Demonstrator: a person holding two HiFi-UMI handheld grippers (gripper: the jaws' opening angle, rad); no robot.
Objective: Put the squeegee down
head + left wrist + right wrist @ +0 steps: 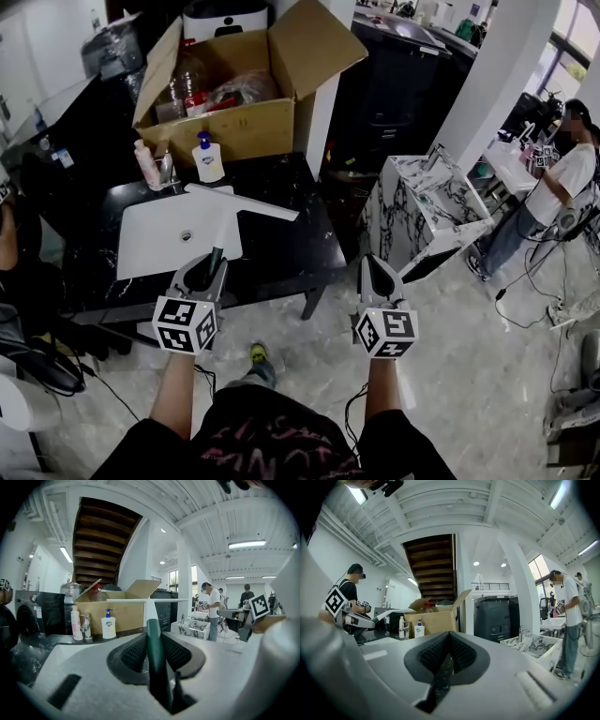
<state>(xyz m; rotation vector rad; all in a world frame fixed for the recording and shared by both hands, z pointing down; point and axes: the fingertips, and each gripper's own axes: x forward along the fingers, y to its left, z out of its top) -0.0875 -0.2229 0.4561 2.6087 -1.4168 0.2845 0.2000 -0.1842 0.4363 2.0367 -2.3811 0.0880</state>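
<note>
The squeegee has a dark green handle (217, 257) and a long white blade (242, 202). My left gripper (207, 273) is shut on the handle and holds the blade over the far right corner of the white sink (155, 242). In the left gripper view the handle (155, 654) runs up between the pads to the level blade (145, 601). My right gripper (377, 276) hangs over the floor to the right of the counter. Its jaws (448, 651) are shut with nothing between them.
The sink sits in a black counter (286, 246). Behind it stand a soap bottle (208, 158), a faucet (167, 170) and an open cardboard box (239, 112). A marbled washstand (427, 214) stands to the right, with a person (561, 187) beyond it.
</note>
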